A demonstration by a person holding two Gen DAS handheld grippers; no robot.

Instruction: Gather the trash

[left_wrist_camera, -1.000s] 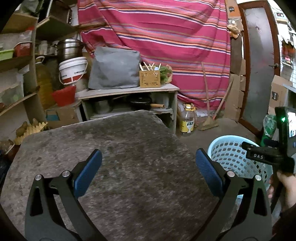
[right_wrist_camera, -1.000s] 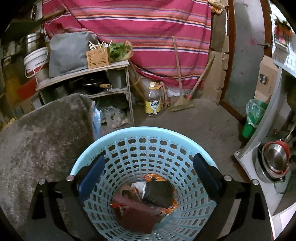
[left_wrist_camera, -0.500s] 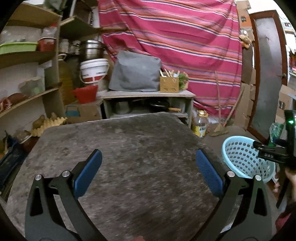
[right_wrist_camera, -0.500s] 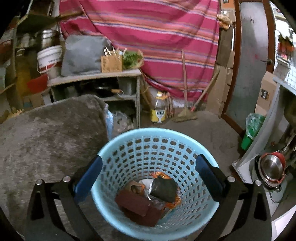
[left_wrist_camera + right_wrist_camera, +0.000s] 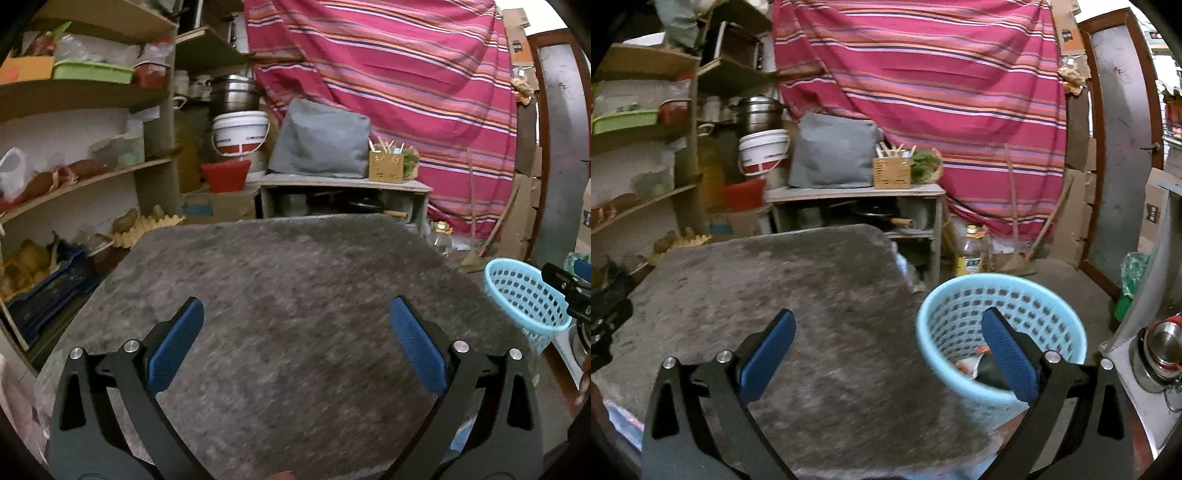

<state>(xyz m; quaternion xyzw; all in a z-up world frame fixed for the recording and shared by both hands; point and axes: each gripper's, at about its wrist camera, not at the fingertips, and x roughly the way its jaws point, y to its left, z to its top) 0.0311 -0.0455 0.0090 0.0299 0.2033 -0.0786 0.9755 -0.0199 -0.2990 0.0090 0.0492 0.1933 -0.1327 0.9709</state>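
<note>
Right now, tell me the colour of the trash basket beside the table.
Light blue basket, perforated plastic; clearest in the right wrist view.

Grey pillow [image 5: 833, 151] and wooden box [image 5: 891, 172] on shelf [image 5: 857, 192]

Grey mat [image 5: 295, 295] bare; blue basket [image 5: 1001, 332] just beside its right edge.

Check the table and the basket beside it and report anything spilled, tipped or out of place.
Nothing stands out. The grey table shows no litter or spill. The blue basket stands upright beside it with wrappers inside. Both tongs, left and right, are open and hold nothing.
</note>
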